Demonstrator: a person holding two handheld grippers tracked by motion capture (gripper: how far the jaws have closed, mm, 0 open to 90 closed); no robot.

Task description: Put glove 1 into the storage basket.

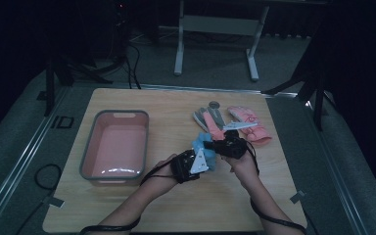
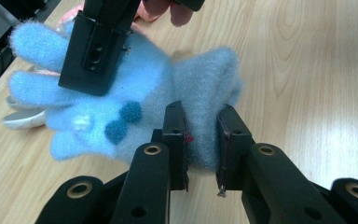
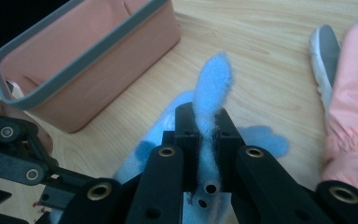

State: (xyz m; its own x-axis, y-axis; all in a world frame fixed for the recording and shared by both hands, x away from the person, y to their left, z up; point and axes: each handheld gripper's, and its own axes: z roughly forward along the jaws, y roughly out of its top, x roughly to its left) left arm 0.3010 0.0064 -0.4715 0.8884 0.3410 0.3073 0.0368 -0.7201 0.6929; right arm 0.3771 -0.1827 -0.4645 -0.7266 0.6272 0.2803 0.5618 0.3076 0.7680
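Note:
A fuzzy blue glove (image 1: 201, 143) hangs between my two grippers above the middle of the wooden table (image 1: 176, 205). My left gripper (image 1: 204, 159) is shut on the glove's cuff; in the left gripper view its pads (image 2: 203, 116) press the pale blue cuff of the glove (image 2: 135, 88). My right gripper (image 1: 215, 145) is shut on one finger of the glove (image 3: 212, 84), which sticks up between its pads (image 3: 204, 119). One black jaw of that gripper lies over the glove's fingers at the top left of the left gripper view.
A pink bin with a grey rim (image 1: 120, 114) (image 3: 74, 60) stands on the left of the table. Pink gloves (image 1: 249, 122) (image 3: 354, 102) and grey gloves (image 1: 215, 115) (image 3: 326, 51) lie at the back right. Cables trail from both grippers.

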